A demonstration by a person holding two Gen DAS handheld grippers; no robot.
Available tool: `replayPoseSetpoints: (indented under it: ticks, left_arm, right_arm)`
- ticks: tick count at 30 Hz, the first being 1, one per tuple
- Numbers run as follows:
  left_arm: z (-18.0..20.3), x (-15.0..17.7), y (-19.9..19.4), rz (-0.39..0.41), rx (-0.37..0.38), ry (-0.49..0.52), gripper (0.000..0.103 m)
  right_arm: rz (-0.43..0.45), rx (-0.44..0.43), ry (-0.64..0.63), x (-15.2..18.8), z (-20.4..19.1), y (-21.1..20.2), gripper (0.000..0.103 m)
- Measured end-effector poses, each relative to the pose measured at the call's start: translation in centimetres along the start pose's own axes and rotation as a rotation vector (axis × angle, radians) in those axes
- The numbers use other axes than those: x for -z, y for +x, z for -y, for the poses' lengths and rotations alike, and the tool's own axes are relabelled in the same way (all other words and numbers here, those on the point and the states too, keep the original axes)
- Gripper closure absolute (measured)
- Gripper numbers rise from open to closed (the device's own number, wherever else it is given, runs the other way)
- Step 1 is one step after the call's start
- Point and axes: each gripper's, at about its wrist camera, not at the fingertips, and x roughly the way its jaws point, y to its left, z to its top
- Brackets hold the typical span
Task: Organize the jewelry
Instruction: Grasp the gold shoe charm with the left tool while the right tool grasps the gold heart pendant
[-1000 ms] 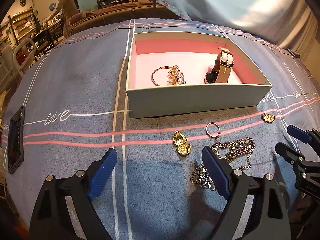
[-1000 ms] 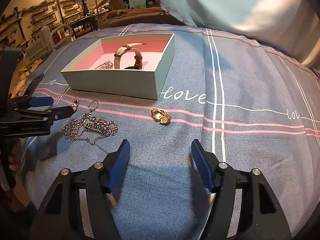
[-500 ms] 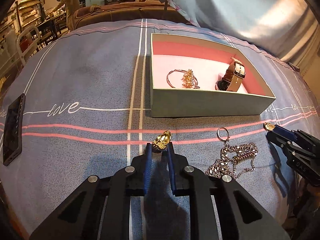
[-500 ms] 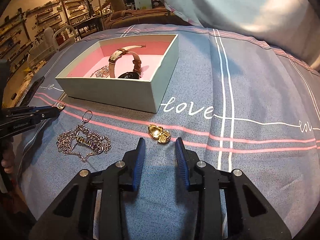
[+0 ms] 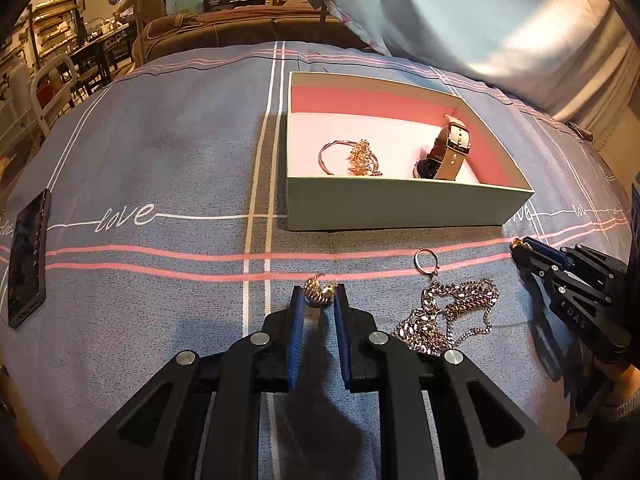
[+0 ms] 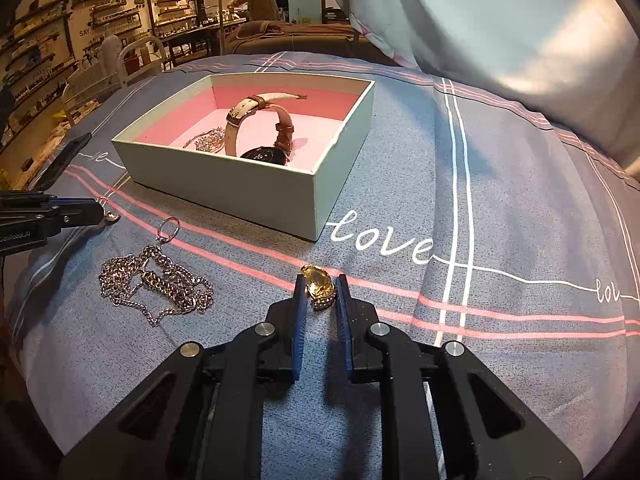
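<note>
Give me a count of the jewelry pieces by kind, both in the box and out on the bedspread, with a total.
Gold earrings: 2 (one between the left gripper's pads, one between the right gripper's)
Silver chain necklace: 1
Silver ring: 1
Bracelet: 1
Watch: 1
Total: 6

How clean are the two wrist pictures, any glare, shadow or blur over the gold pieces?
Left wrist: sharp, warm light; fisheye bows the box; the left tongs throw a dark shadow short of their gold piece. Right wrist: glare on the pillow only; the other gold piece shows crisp between the closing right tongs; corners black.
</note>
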Motion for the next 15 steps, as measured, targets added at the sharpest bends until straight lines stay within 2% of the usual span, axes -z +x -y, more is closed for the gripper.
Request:
replayPoseSetpoints:
  ticks: [11, 15]
  left_arm:
    - [-1.1, 1.0, 0.3, -0.017, -0.051, 0.02, 0.087]
    - [-0.7, 0.6, 0.3, -0.02, -0.032, 0.011, 0.071]
  right_arm:
    - [-0.009, 0.042, -0.053, 0.2, -0.9, 0.1, 0.085]
    - [-0.01, 0.058, -0.035, 0.1, -0.6, 0.0, 0.076]
